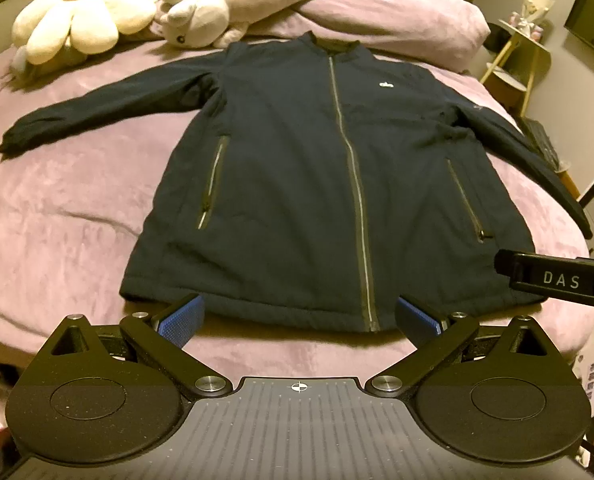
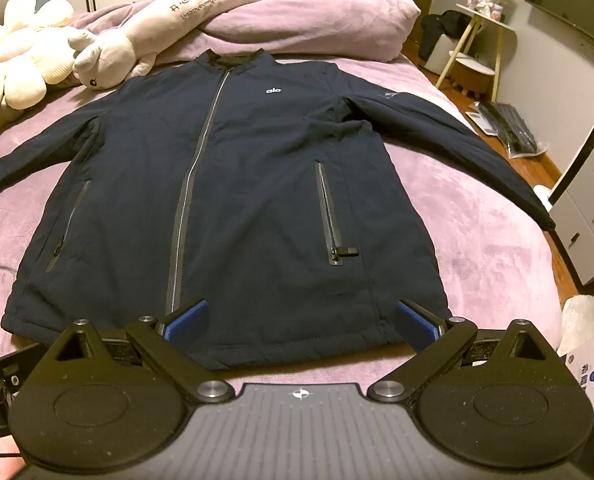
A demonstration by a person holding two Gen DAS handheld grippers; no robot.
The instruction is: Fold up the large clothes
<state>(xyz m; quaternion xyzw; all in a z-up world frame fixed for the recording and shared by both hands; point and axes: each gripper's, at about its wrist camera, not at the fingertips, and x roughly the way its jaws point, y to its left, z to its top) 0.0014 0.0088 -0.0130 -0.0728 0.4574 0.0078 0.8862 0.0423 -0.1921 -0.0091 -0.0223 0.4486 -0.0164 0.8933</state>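
A dark navy zip jacket (image 1: 297,168) lies flat and face up on a purple bed, collar far, hem near, both sleeves spread out; it also fills the right wrist view (image 2: 257,184). My left gripper (image 1: 299,318) is open, its blue pads just over the hem near the front zipper. My right gripper (image 2: 301,322) is open over the hem on the jacket's right half, below the pocket zipper (image 2: 331,220). The right gripper's body shows at the right edge of the left wrist view (image 1: 561,280). Neither gripper holds anything.
The purple bedspread (image 1: 77,208) surrounds the jacket. Cream plush toys (image 1: 85,8) and a bundled duvet (image 2: 297,24) lie beyond the collar. A small wooden side table (image 2: 477,52) and white drawers (image 2: 589,216) stand to the right of the bed.
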